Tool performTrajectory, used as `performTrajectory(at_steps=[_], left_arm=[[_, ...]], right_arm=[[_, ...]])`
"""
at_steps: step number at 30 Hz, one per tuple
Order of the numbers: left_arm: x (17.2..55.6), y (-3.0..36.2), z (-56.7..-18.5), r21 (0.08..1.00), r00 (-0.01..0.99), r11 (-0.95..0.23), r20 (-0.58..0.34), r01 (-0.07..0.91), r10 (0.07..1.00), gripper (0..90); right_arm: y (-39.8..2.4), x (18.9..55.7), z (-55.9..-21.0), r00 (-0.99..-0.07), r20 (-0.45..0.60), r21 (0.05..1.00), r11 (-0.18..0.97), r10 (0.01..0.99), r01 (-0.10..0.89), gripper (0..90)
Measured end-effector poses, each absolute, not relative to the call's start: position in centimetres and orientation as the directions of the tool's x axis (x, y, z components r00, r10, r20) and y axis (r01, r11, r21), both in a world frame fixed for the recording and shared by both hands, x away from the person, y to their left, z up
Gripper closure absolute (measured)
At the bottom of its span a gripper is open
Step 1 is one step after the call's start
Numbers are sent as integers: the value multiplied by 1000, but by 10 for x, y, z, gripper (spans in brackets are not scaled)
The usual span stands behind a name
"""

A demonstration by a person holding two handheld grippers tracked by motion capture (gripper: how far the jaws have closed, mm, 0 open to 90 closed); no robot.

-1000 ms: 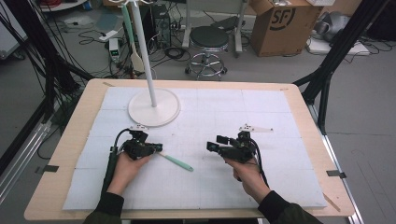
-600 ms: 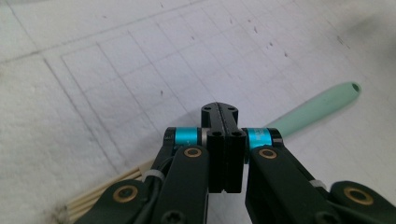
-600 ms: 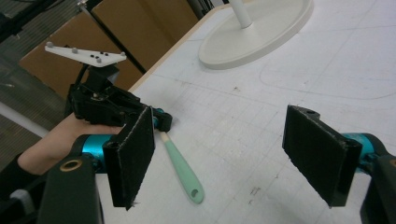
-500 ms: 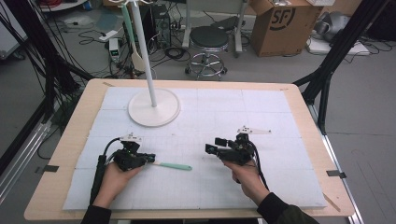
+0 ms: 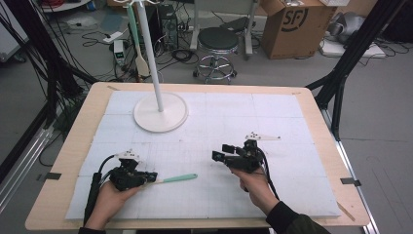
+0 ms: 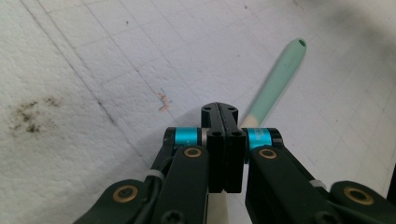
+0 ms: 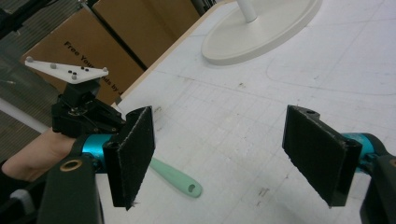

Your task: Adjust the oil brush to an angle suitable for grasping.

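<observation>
Two grippers work over a wooden table (image 5: 73,146) covered by a white gridded mat (image 5: 292,126). From the high view, the room behind is a grey floor strewn with cables, with a round stool (image 5: 217,41) and a cardboard box (image 5: 291,24) beyond the far edge. A white stand (image 5: 160,111) with a round base and a thin pole sits on the far left part of the mat. The left gripper (image 5: 152,177) lies low at the near left, its jaws pressed together on one end of a mint-green handle (image 5: 179,178). That handle lies flat on the mat, its long axis running across the table, the free end pointing towards the right gripper (image 5: 217,156). The right gripper is held a little above the mat, near the middle right, well apart from the handle.

From the left gripper view, the closed jaws hide the clamped end, and the handle (image 6: 275,86) slants away up and to the right. Its far tip carries a small hole, too small to make out from above. Dark smudges mark the mat at the left.

From the right gripper view, the two black padded jaws stand wide apart with nothing between them. Beyond them are the handle's rounded, holed tip (image 7: 184,184) flat on the mat, the left gripper (image 7: 100,122) with its grey plate, and the stand's base (image 7: 261,28).
</observation>
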State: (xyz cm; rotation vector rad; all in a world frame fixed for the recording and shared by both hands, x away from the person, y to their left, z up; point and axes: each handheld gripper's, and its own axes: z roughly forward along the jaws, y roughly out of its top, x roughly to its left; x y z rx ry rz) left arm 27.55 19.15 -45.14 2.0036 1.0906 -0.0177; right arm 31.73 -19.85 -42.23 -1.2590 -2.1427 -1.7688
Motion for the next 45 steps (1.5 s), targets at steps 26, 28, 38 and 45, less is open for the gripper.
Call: performTrajectory(at_steps=[26, 28, 38, 45], left_arm=[[261, 138, -456, 675, 651, -272, -403, 686, 644, 900], [262, 140, -456, 679, 634, -251, -400, 690, 662, 900], [275, 134, -455, 690, 625, -246, -370, 680, 687, 900], [283, 135, -455, 699, 610, -239, -345, 674, 713, 900]], right_arm=[[-203, 317, -418, -655, 542, 783, -35, 527, 621, 261], [-203, 317, -418, -655, 543, 784, -37, 525, 620, 262], [-205, 315, -416, -652, 545, 786, -50, 527, 616, 262], [-205, 315, -416, -652, 547, 783, -45, 525, 620, 262]])
